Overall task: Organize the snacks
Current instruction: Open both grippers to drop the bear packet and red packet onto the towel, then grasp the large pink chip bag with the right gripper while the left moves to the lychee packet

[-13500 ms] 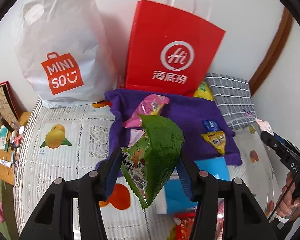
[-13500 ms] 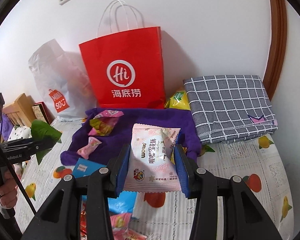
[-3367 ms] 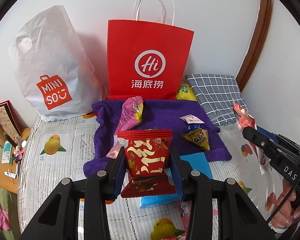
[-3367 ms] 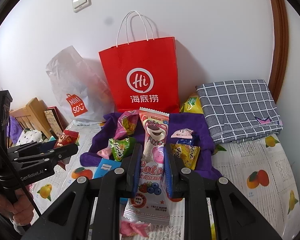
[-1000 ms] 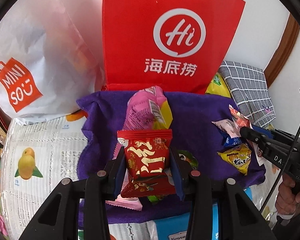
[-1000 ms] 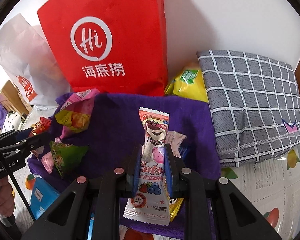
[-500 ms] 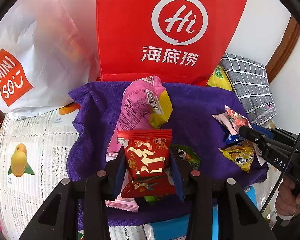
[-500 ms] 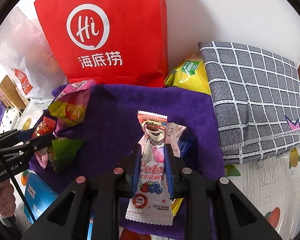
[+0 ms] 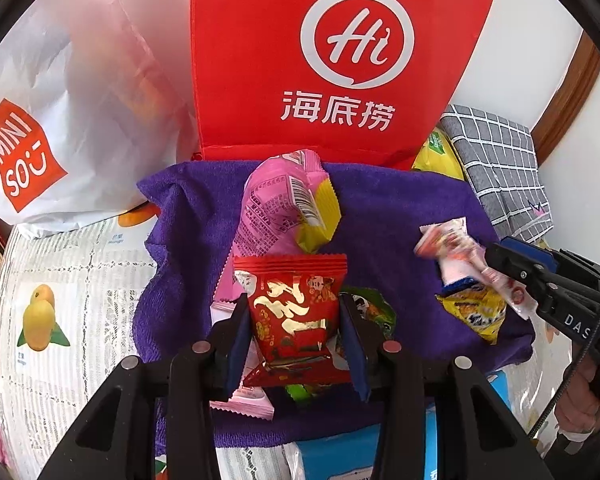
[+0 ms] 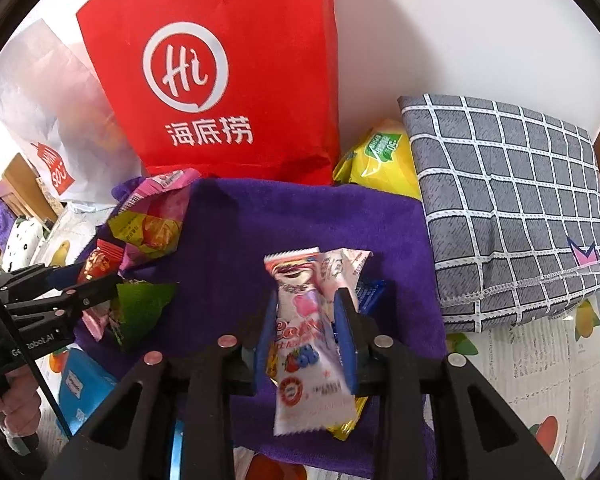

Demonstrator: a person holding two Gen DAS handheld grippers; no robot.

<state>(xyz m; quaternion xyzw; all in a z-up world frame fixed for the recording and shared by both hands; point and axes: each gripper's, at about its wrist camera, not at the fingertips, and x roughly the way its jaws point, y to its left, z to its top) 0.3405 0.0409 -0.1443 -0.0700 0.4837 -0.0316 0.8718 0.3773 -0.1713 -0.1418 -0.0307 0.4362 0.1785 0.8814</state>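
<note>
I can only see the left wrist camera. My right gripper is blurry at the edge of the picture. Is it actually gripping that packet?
Observer: Yes. In the right wrist view the right gripper is shut on the pink bear packet, with the pads clamped around its middle.
Operator: What is under it?
Observer: The purple towel. A pale pink packet shows just past the held one, on its right.
Operator: And below my left gripper? The red packet blocks my view.
Observer: A green packet sits on the towel just below the left gripper and its red packet.
</note>
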